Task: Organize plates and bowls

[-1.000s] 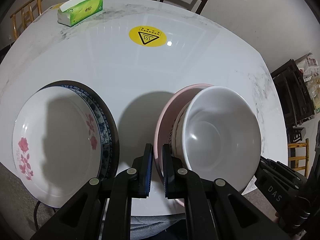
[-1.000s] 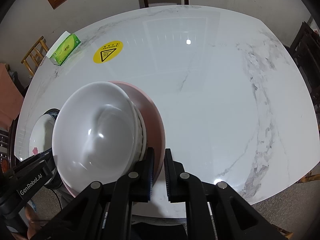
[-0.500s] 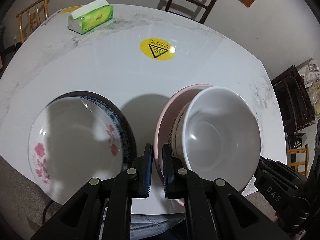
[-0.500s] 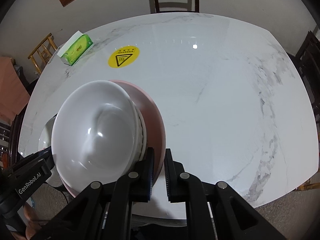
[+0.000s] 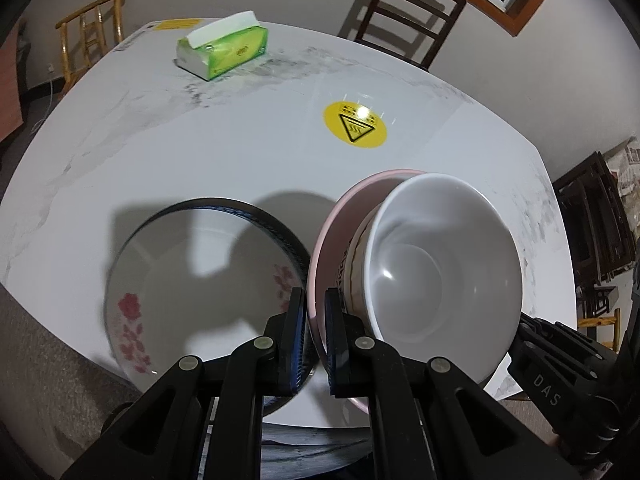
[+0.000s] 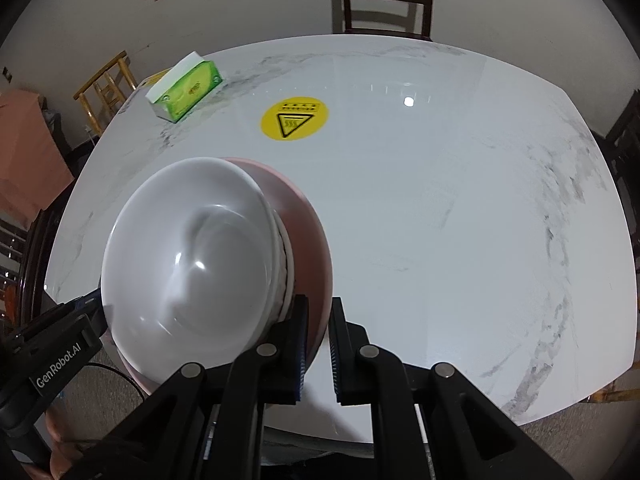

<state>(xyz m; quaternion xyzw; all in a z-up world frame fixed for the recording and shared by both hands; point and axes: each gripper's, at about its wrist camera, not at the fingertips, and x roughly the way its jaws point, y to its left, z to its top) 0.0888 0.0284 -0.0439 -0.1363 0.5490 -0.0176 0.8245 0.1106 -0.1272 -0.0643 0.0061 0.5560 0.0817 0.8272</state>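
Gripping the pink plate by its near rim, I am holding my left claw closed down on that thin edge, one pad on each face. In the left wrist view the plate is tilting up off the worktop, and the white bowl is sitting inside it, leaning toward the right. Just beside it on the left, the floral plate is resting in a dark-rimmed dish near the worktop's front edge. I am judging that this stack is where the pink plate and bowl belong, so I am aiming to bring them over it level, not canted, or the bowl may slide out.

In the right wrist view my right claw is pinching the opposite rim of the same pink plate, jaws narrow with only the plate's edge between them. The white bowl is filling the left half of the view, and my left claw's body is showing at the lower left. With both claws sharing one plate, I am trying to move them together at one pace and one height, since any twist between them could lever the rim out of a pad. The tissue box and yellow sticker are lying well apart, out of the way.
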